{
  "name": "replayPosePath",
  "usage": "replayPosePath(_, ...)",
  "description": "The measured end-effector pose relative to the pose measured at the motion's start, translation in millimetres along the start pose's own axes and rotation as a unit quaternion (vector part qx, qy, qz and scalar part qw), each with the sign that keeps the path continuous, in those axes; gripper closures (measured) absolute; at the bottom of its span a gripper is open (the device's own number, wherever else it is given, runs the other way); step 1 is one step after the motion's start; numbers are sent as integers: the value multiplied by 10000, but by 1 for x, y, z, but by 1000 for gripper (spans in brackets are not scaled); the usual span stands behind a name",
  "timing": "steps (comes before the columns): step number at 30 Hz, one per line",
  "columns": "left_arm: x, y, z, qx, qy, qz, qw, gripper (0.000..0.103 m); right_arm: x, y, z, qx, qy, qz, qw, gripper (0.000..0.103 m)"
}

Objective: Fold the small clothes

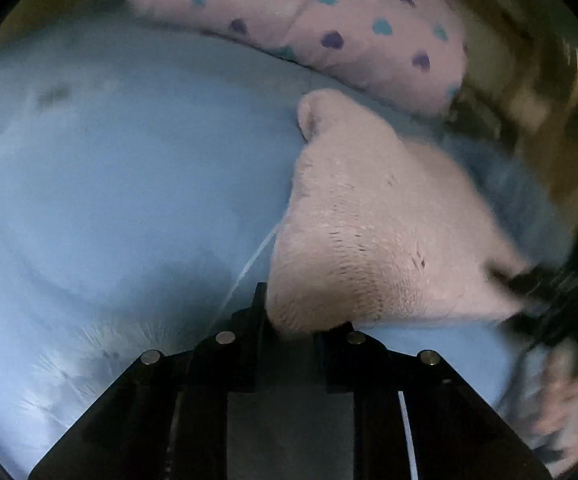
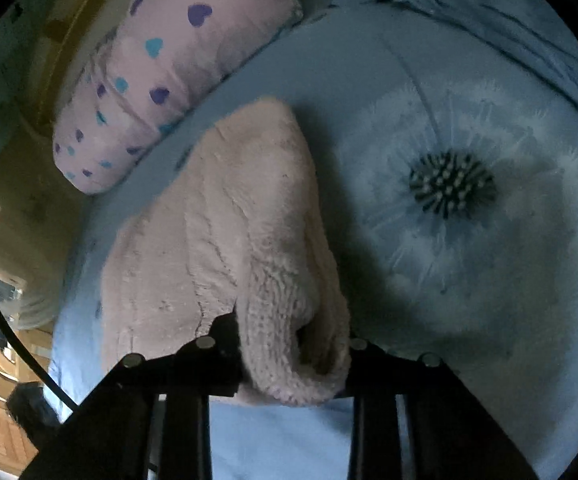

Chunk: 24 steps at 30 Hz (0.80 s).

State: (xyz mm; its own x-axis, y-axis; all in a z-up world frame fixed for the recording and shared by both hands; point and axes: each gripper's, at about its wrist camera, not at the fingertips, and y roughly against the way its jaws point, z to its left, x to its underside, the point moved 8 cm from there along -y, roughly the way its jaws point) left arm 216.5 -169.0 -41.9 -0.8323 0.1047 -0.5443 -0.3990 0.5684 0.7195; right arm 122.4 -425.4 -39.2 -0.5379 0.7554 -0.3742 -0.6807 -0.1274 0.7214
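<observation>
A pale pink knitted garment lies on a light blue bedsheet. In the left wrist view my left gripper sits at the garment's near corner, shut on its edge. A thin white thread trails from that corner. My right gripper shows blurred at the garment's right corner. In the right wrist view the garment stretches away from me. Its thick rolled edge fills the gap of my right gripper, whose fingers close on it from both sides.
A pink pillow with blue and purple hearts lies along the bed's far edge. The sheet bears a large dandelion print. A person's hand is at the lower right. A black cable hangs at left.
</observation>
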Motion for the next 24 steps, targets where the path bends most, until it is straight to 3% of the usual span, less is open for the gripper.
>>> replayPosePath(1, 0, -1, 4, 174, 192, 53, 9997, 100, 0, -1, -1, -17, -36, -26, 10000, 67)
replayPosePath(3, 0, 1, 4, 264, 105, 46, 9996, 98, -1, -2, 1, -35, 49, -56, 10000, 58)
replayPosePath(6, 6, 11, -6, -224, -567, 43, 9981, 93, -1, -1, 3, -74, 61, -26, 10000, 46)
replayPosePath(8, 10, 18, -10, -559, -855, 17, 9948, 91, 0, 4, 4, 234, 129, -112, 9996, 41)
replayPosePath(11, 13, 34, -15, -947, -1279, -14, 9873, 91, 8, 12, 17, 1117, 729, -314, 9906, 26)
replayPosePath(13, 13, 47, -22, -1226, -1613, -17, 9793, 91, 19, 20, 31, 1521, 1332, -336, 9788, 25)
replayPosePath(17, 13, 86, -42, -1209, -1922, -110, 9738, 91, 34, 51, 41, 2391, 1923, -558, 9501, 24)
replayPosePath(19, 14, 105, -54, -1169, -2086, -237, 9707, 91, 45, 71, 48, 2397, 2015, -761, 9466, 24)
replayPosePath(22, 16, 133, -69, -1173, -2303, -458, 9649, 90, 71, 95, 52, 2220, 1980, -802, 9514, 24)
replayPosePath(24, 22, 148, -74, -1073, -2282, -455, 9666, 90, 83, 108, 51, 2196, 1934, -836, 9526, 24)
